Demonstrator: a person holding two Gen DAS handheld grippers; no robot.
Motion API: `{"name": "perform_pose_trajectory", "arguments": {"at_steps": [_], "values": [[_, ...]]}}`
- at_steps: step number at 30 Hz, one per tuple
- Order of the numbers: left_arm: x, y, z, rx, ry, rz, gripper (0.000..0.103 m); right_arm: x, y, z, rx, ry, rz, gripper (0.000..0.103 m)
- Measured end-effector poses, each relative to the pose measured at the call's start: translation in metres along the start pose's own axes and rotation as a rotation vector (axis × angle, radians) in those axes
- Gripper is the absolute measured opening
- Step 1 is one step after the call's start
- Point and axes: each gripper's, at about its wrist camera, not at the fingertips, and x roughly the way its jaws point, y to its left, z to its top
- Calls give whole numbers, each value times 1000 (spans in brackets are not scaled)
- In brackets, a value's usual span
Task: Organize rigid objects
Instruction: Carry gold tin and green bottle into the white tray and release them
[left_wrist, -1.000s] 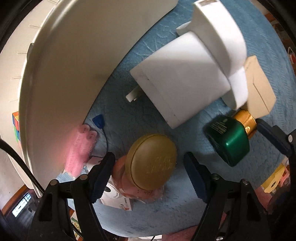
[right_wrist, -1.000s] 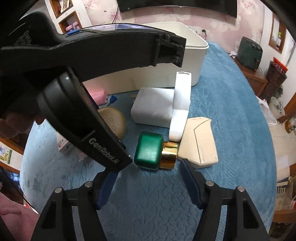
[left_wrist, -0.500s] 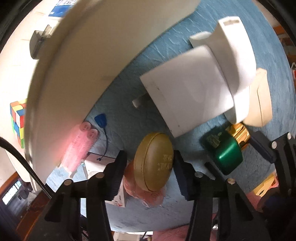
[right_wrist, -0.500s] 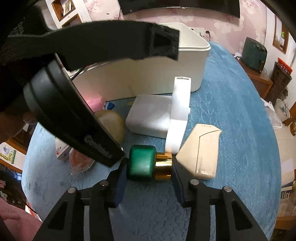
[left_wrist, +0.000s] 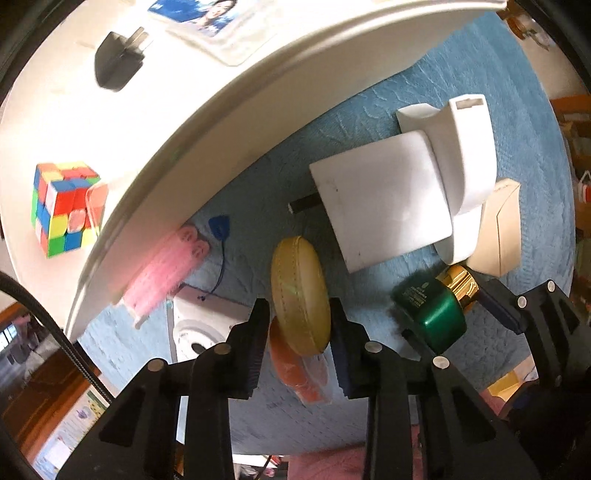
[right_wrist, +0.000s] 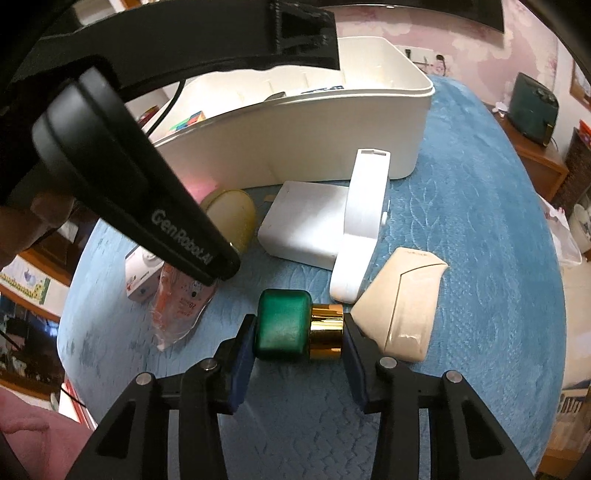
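- The left gripper (left_wrist: 298, 332) is closed on a round tan case (left_wrist: 300, 295), held on edge, one pad against each flat face.
- The case sits just above an orange packet (left_wrist: 295, 369) on the blue cloth (left_wrist: 480, 92), close to the curved wall of the white bin (left_wrist: 207, 122).
- Inside the bin lie a colour cube (left_wrist: 61, 206) and a black plug (left_wrist: 118, 59), with bare floor between them.
- The right gripper (right_wrist: 299, 334) is clamped on a green bottle (right_wrist: 282, 325) lying on its side, one pad on its base and the other on its gold cap (right_wrist: 327, 332).
- A cream box (right_wrist: 402, 302) touches the right pad; a white box (right_wrist: 306, 229) with a white holder (right_wrist: 360, 229) across it lies just beyond.
- Open cloth stretches to the right, up to the table edge.
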Motion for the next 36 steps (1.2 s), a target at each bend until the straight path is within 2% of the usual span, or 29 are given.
{"name": "perform_pose_trajectory", "arguments": {"at_steps": [5,13,14,15,16,19,20,27,36], "values": [[-8,10,-9,-68,-19,-5,34,-10,-11,3,-25,-5,38,44],[-19,47,-39,-151,-69,-37,33,-29,-15,11,-91,-30,112,44],[-23,52,-45,-166,-81,-45,32,-31,-13,11,-98,-34,121,44],[-27,55,-52,-175,-92,-50,20,-33,-11,14,-106,-38,129,44],[-30,59,-56,-184,-102,-47,19,-38,-9,15,-119,-48,132,44],[-41,70,-75,-206,-145,-53,18,-48,-2,16,-155,-69,130,44],[-32,66,-79,-210,-161,-56,18,-51,1,17,-163,-73,129,44],[-39,81,-92,-251,-205,-74,17,-65,23,23,-207,-111,131,44],[-69,107,-107,-267,-263,-75,17,-74,55,42,-233,-145,145,44]]}}
